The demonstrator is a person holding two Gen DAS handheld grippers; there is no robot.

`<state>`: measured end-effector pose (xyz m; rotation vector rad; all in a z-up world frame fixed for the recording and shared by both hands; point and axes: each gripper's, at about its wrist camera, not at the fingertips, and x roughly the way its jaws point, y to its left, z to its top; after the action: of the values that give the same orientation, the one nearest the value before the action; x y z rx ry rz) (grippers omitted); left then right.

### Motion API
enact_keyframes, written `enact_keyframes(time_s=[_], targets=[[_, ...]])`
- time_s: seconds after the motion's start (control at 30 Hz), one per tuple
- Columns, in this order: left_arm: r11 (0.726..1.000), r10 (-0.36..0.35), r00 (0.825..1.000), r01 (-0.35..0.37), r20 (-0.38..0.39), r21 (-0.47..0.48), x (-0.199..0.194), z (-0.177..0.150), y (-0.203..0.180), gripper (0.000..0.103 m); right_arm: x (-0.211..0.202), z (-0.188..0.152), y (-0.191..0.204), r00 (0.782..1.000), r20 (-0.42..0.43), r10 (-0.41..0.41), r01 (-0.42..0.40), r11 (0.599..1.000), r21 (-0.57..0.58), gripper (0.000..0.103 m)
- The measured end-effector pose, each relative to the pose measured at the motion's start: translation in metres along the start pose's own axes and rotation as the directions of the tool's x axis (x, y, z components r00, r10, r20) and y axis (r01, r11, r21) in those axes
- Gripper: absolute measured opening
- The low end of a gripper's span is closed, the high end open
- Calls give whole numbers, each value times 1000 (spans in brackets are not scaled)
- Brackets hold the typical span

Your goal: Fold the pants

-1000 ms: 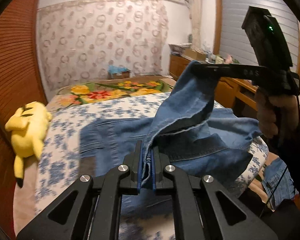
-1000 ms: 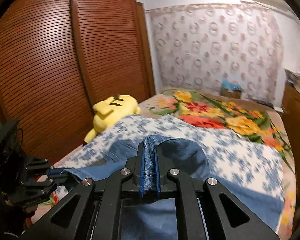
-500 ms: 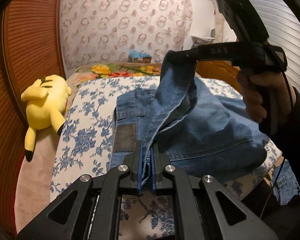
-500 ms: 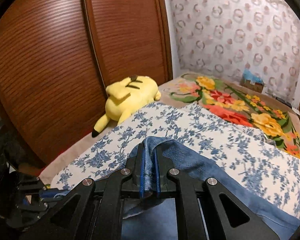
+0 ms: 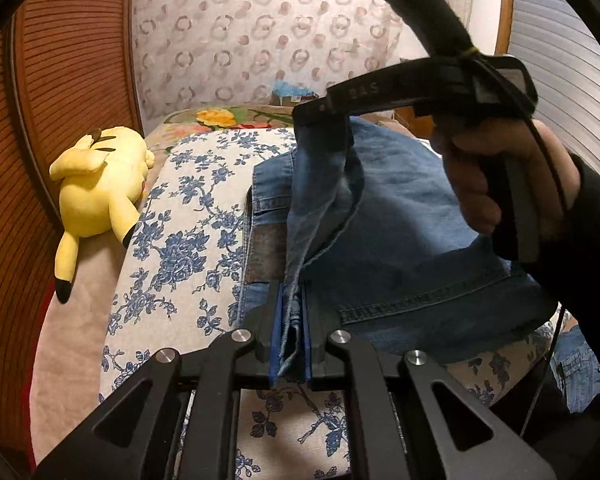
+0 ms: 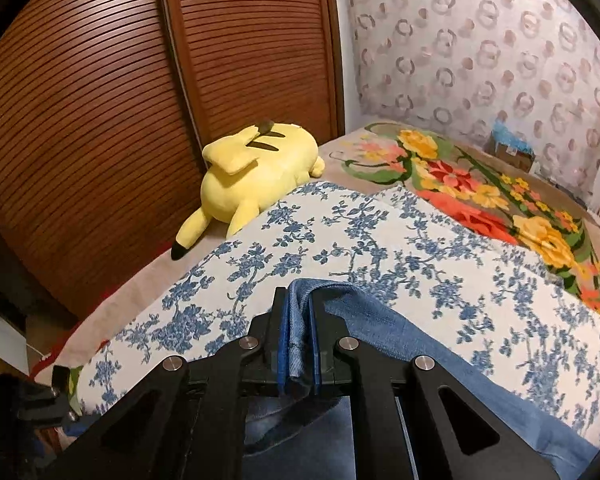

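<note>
Floral bedding carries the pants, whose raised edge is pinched by the left tool and the right tool, whose jaws are opening, so denim may slip out and misalign the fold.

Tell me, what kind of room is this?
Most likely a bedroom. There's a bed with flowery covers, a yellow plush lying on it, and a big wooden slatted wardrobe beside it.
</note>
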<state>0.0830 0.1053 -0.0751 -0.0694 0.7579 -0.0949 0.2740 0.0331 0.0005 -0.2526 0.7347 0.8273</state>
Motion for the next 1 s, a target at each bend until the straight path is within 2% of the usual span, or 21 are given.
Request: enact_keyframes(time_s=[0.1, 0.13, 0.2, 0.27, 0.3, 0.37, 0.47, 0.7, 0.8, 1.0], targets=[[1000, 8, 1000, -8, -11, -5, 2, -1, 2, 13, 6, 2, 1, 1000, -17, 14, -14, 1000, 2, 22], [1000, 10, 1000, -10, -12, -8, 2, -1, 3, 17, 2, 2, 2, 1000, 0, 18, -18, 1000, -7, 27], [1000, 16, 1000, -17, -10, -13, 2, -1, 4, 27, -5, 2, 1, 999, 32, 18, -18, 1000, -14, 35], [1000, 21, 1000, -22, -11, -18, 2, 0, 5, 48, -17, 0, -2, 997, 69, 24, -23, 1000, -17, 39], [1000, 20, 1000, -20, -6, -21, 1, 0, 6, 50, -24, -2, -4, 996, 88, 17, -15, 1000, -20, 40], [1000, 19, 1000, -19, 0, -22, 1, 1, 5, 50, -39, -4, -8, 992, 123, 22, -19, 999, -27, 43], [1000, 25, 1000, -25, -3, -15, 5, 2, 2, 50, -51, -3, -15, 991, 129, 40, -37, 999, -25, 48], [999, 32, 999, -32, -11, 8, 11, 4, -4, 50, -72, -21, -20, 988, 149, -48, 55, 998, -40, 49], [999, 43, 999, -43, -11, 8, 14, 3, -2, 50, -82, -39, -22, 986, 138, -89, 96, 994, -44, 49], [999, 40, 999, -40, -2, -7, 13, 1, -2, 50, -120, -95, -41, 978, 132, -159, 157, 987, 23, 49]])
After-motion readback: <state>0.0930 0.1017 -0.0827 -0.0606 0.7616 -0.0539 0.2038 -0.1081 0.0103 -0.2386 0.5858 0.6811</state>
